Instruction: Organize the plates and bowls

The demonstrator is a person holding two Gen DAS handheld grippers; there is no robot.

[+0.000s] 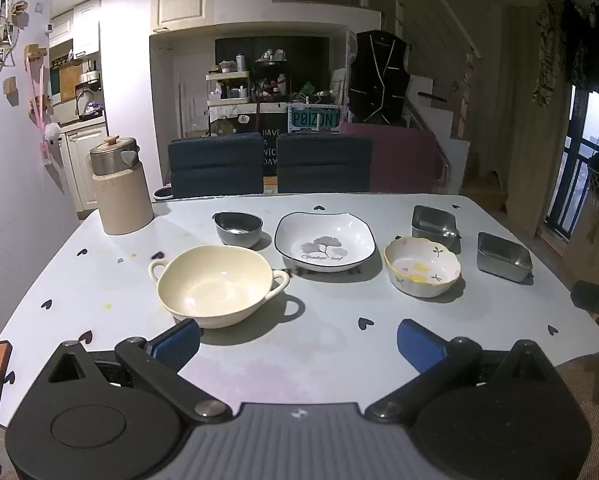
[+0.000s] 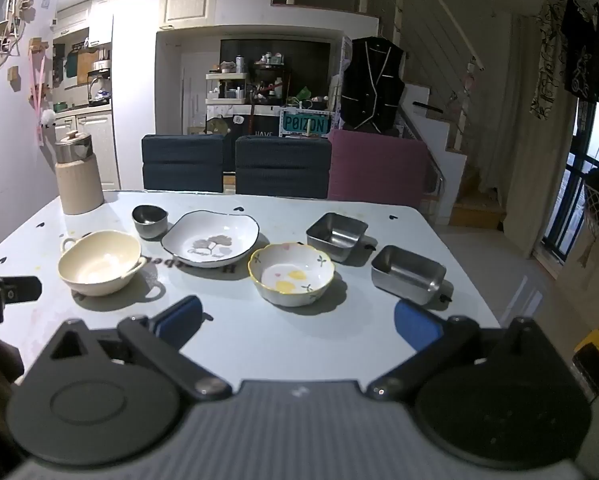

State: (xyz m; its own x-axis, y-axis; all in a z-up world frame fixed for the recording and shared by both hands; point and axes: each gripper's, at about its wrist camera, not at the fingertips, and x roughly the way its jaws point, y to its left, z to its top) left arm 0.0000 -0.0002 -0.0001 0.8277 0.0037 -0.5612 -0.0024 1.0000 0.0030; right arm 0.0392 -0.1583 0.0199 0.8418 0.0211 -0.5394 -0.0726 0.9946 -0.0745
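— Bowls and plates are all out on the desk [image 1: 79, 292], none stacked. Nearest the left tongs [image 1: 297, 344] is the cream bowl with two handles [image 1: 217, 286], just ahead of the left blue pad.

— And behind it?

— A small grey metal bowl [image 1: 238, 229], just beyond the cream one, close to it but apart. To its right sits the white squarish plate with a dark rim and a leaf print [image 1: 325, 242], then the flowered bowl with the yellow rim [image 1: 421, 266].

— What about the steel ones?

— Two rectangular steel dishes: one [image 1: 433, 222] behind the flowered bowl, the other [image 1: 503, 256] further right, near the desk's edge. They stand apart from each other.

— Are the tongs holding anything?

— No. The left tongs are spread as wide as they go, nothing between the pads. The right tongs [image 2: 297, 324] likewise gape fully, empty, hovering over the near edge; from there the flowered bowl [image 2: 291, 280] lies straight ahead and the nearer steel dish [image 2: 409, 274] is just beyond the right pad.

— Anything else on the desk?

— A tall beige canister with a metal lid [image 1: 119, 188] at the far left corner, well away from the dishes. Two dark chairs [image 1: 215, 164] and a pink one [image 1: 403, 158] stand behind the desk.
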